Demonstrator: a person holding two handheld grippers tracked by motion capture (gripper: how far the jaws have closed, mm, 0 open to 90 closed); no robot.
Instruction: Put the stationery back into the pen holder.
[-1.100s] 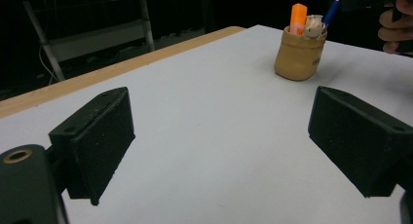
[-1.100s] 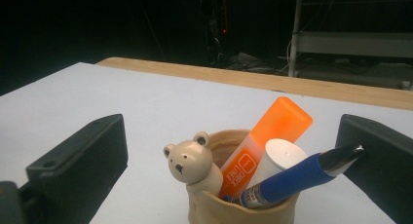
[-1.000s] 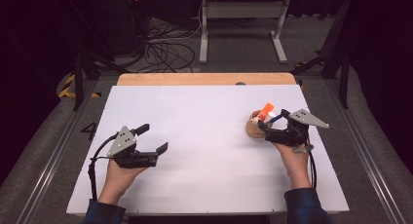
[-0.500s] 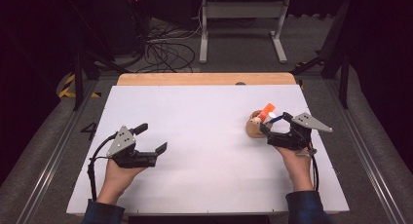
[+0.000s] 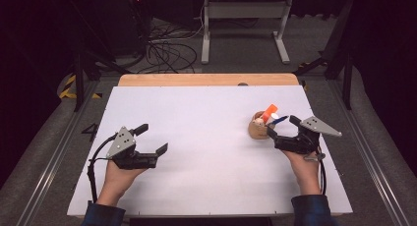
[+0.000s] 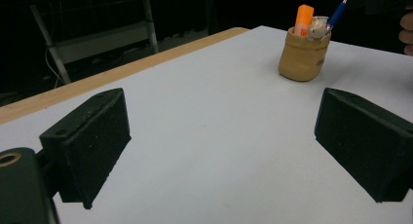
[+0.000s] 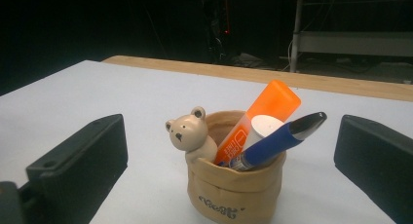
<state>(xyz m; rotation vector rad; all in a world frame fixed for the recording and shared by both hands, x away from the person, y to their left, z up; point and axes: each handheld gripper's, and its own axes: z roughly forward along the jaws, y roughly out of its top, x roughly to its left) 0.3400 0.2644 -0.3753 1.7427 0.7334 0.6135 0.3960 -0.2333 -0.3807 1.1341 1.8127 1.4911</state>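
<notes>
A tan pouch-shaped pot stands on the white table at the right. It holds an orange marker, a blue pen and a small bear figure. My right gripper is just right of the pot, open, with its jaws wide on either side of the pot and touching nothing. The blue pen leans toward it beside the orange marker. My left gripper rests open on the table at the left, empty, far from the pot.
The white table top has a wooden strip along its far edge. Beyond it are a metal stand and cables on the dark floor. Bare table lies between the two grippers.
My right gripper has drawn back slightly to the right of the pot. The left gripper has barely moved.
</notes>
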